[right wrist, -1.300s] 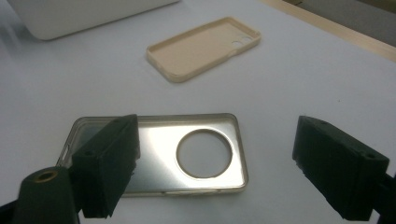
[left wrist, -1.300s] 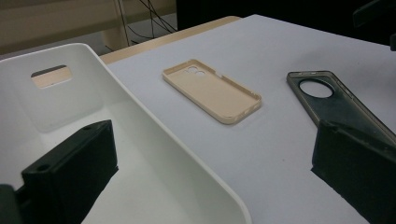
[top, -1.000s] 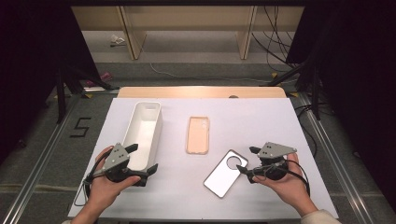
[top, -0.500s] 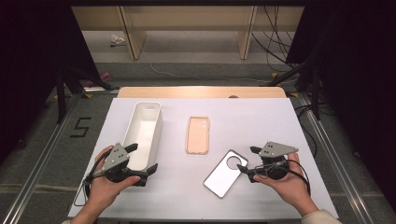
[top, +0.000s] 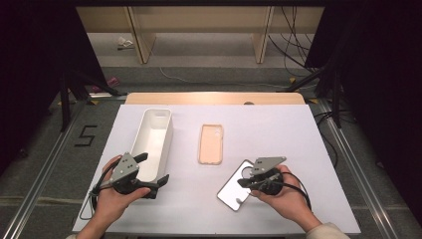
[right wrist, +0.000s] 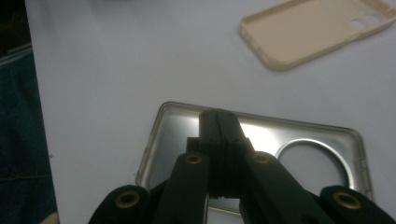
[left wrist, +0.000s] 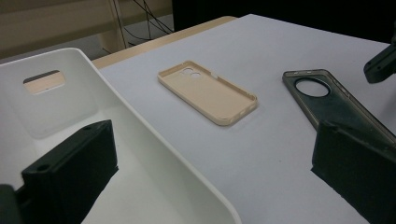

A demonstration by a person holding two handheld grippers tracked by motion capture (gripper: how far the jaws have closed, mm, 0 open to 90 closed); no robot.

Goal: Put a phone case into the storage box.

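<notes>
In the high view, the right gripper (top: pixel 247 182) has shifted leftward since the earlier frames and now hangs over the clear, grey-tinted phone case with a large round camera opening (top: pixel 235 188), which lies flat near the front edge of the white-covered table (top: pixel 298 139), right of centre. Its jaws have just been closing; from above it cannot be told whether the case's rim is between them. The left gripper (top: pixel 152 174) is unmoved at the near end of the long white plastic bin (top: pixel 155 133), jaws spread wide, one inside the bin and one outside its right wall. A beige soft phone case (top: pixel 211 144) lies open side up between bin and clear case, apart from both. In the left gripper view, the two black jaws straddle the white bin's wall (left wrist: pixel 154 144) without pressing it; the beige case (left wrist: pixel 208 93) and the tinted case (left wrist: pixel 336 105) lie beyond on the table. In the right gripper view, the jaws stand fully together, tips meeting above the floor of the clear case (right wrist: pixel 299 135) with nothing visibly pinched. The judgement: the closure took no hold, so the clear case remains on the table and a grasp at its rim is outstanding.
</notes>
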